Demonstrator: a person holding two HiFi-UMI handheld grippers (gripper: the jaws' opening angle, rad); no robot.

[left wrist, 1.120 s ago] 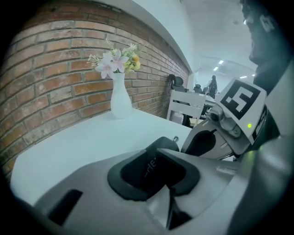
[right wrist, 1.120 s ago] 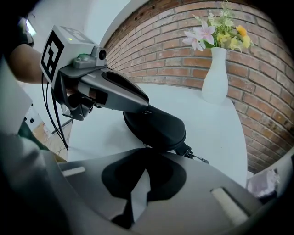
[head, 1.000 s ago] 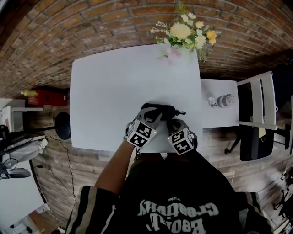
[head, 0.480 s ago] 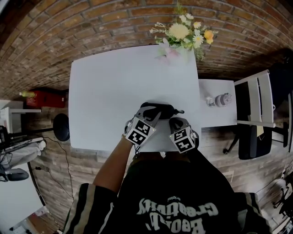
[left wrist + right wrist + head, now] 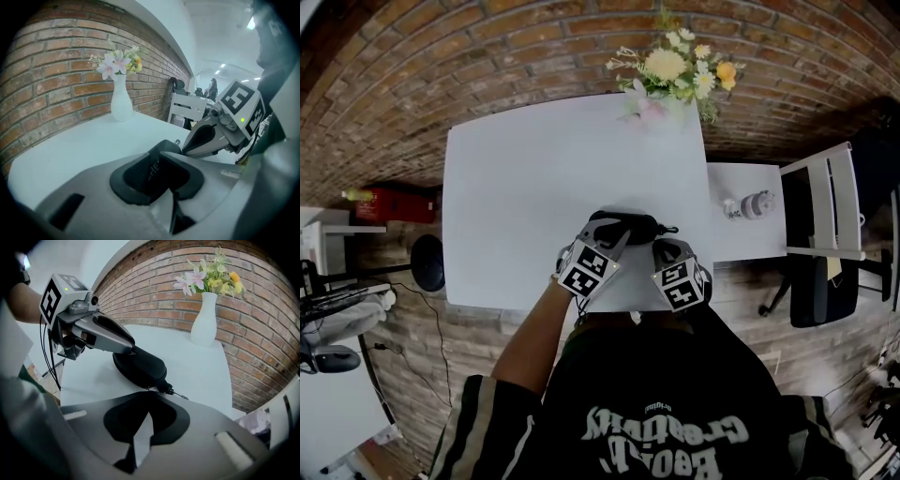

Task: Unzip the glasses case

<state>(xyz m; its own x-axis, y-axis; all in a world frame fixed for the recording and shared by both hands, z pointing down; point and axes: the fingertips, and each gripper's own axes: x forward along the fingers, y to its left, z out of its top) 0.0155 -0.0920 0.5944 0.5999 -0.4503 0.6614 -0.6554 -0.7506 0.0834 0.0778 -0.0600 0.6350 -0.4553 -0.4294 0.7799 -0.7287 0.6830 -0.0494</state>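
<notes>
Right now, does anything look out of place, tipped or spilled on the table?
Nothing stands out: the glasses case lies flat near the table's front edge, and the vase stands upright at the far edge; nothing spilled.

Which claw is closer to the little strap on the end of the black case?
The right one. The right claw is shut, with its tips right beside the strap. The left claw is clamped on the other end of the case, farther from the strap.
</notes>
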